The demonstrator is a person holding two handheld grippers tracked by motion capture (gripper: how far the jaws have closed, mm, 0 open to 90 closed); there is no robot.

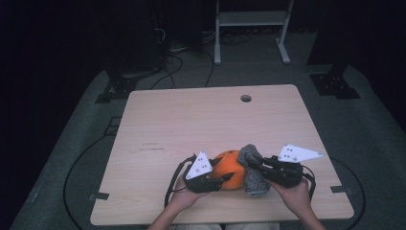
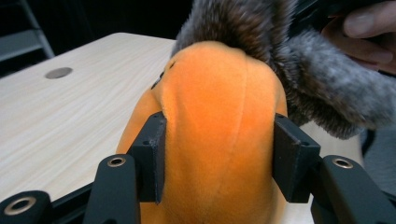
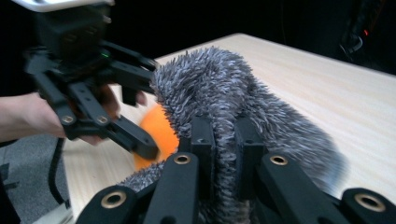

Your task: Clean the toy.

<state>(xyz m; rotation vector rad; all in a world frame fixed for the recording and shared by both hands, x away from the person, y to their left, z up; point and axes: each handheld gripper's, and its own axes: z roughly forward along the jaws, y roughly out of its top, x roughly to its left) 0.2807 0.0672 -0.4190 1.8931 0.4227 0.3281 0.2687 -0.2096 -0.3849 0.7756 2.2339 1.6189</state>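
A: At the near edge of the pale wood-grain table point(image 1: 191, 120), what is sitting between the two hands?

B: A round orange plush body point(image 1: 229, 170) with a shaggy grey fur piece point(image 1: 253, 170) lying over its right side. The orange plush is looking smooth and short-napped, domed like a ball; the grey fur is looking long, spiky and tipped with paler fibres.

A: What is the left gripper point(image 1: 225, 178) doing?

B: It is pinching the orange plush. In the left gripper view its two black, blocky pads are pressing into both flanks of the orange dome point(image 2: 219, 130), and the soft fabric is bulging between them.

A: And the right gripper point(image 1: 251, 164)?

B: It is clamping a fold of the grey fur. In the right gripper view the jaws are standing nearly together, with a narrow ridge of fur point(image 3: 224, 93) squeezed between the pads and more fur spilling out over them.

A: Are the two tools close?

B: Very. The left gripper point(image 3: 140, 121) is showing just beside the fur, its black linkage arms and a hand point(image 3: 32, 119) behind it, the orange plush point(image 3: 156, 135) peeking beneath.
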